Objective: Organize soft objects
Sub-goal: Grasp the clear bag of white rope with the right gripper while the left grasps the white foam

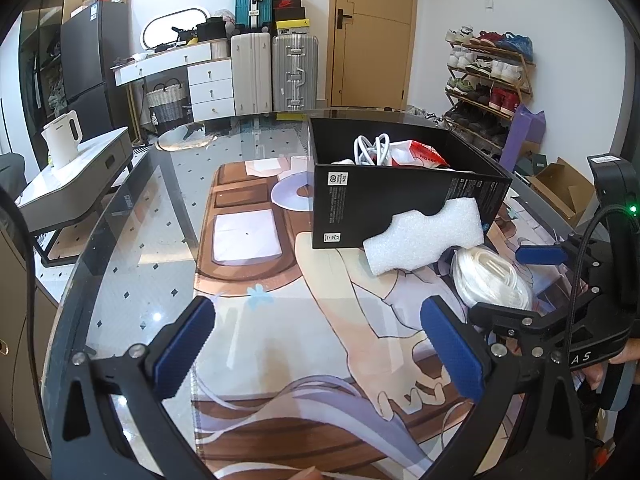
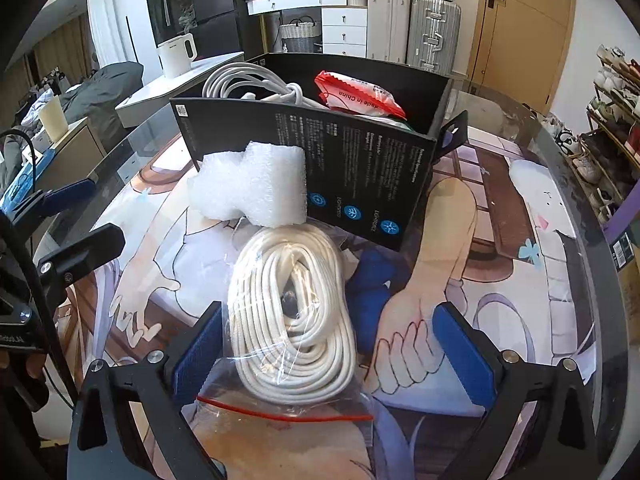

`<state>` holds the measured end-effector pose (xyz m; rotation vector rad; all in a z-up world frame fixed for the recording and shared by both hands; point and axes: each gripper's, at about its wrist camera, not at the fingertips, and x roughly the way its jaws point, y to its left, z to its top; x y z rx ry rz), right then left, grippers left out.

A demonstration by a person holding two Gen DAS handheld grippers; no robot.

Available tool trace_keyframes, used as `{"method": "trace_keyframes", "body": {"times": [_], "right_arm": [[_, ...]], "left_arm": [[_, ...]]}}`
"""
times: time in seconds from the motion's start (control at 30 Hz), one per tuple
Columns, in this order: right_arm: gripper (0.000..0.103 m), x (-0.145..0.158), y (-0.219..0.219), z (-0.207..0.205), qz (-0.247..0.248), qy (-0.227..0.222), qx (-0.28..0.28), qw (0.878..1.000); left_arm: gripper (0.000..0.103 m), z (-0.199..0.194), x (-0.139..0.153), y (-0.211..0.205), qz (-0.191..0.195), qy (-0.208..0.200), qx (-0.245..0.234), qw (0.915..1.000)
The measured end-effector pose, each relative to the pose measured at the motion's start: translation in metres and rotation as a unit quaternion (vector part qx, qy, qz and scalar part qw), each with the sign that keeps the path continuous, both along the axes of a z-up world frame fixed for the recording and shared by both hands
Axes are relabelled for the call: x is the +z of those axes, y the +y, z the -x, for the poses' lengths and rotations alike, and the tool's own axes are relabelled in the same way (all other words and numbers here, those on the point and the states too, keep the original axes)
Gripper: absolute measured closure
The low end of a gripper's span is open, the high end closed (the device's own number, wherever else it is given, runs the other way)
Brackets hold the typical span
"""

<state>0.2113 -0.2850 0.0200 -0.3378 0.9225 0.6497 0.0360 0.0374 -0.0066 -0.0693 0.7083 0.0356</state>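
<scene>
right tool gapes wide around bagged rope coil, left pad touching.

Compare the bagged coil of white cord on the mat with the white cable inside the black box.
The bagged cord lies on the mat in a clear zip bag; the white cable sits unbagged in the black box. The bagged cord is a neat oval coil; the white cable is looser. Both are white.

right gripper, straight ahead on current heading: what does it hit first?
The bagged white cord coil already lies between the open right gripper's fingers, so probably that first. Beyond it sit the white foam block and black box; depth is uncertain.
</scene>
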Motion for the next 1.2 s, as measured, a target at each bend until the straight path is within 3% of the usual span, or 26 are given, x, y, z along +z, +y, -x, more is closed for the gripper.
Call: {"method": "trace_keyframes", "body": {"times": [0.1, 0.3, 0.43, 0.57, 0.8, 0.93, 1.2], "right_arm": [[0.004, 0.0, -0.004, 0.006, -0.002, -0.002, 0.006, 1.0], [0.024, 0.004, -0.01, 0.007, -0.009, -0.005, 0.021, 1.0], [0.046, 0.007, -0.01, 0.01, -0.017, -0.009, 0.043, 0.999], [0.056, 0.008, -0.011, 0.013, -0.011, -0.01, 0.054, 0.998], [0.063, 0.018, -0.017, 0.019, -0.013, -0.004, 0.082, 0.997], [0.063, 0.039, -0.03, 0.025, -0.026, -0.02, 0.096, 0.995], [0.063, 0.061, -0.054, 0.017, -0.054, -0.042, 0.053, 0.996]], "left_arm": [[0.0, 0.0, 0.0, 0.0, 0.0, 0.001, -0.001, 1.0], [0.0, -0.001, -0.002, -0.002, -0.001, 0.004, 0.0, 1.0], [0.0, -0.002, -0.003, -0.004, -0.004, 0.005, 0.0, 1.0], [0.0, -0.004, -0.002, -0.008, -0.005, 0.011, -0.004, 0.9999], [0.0, -0.007, 0.0, -0.02, -0.003, 0.022, -0.014, 0.9996], [0.0, -0.008, 0.003, -0.023, -0.001, 0.023, -0.017, 0.9996], [0.0, -0.02, 0.009, -0.034, 0.015, 0.027, -0.015, 0.9994]]}}
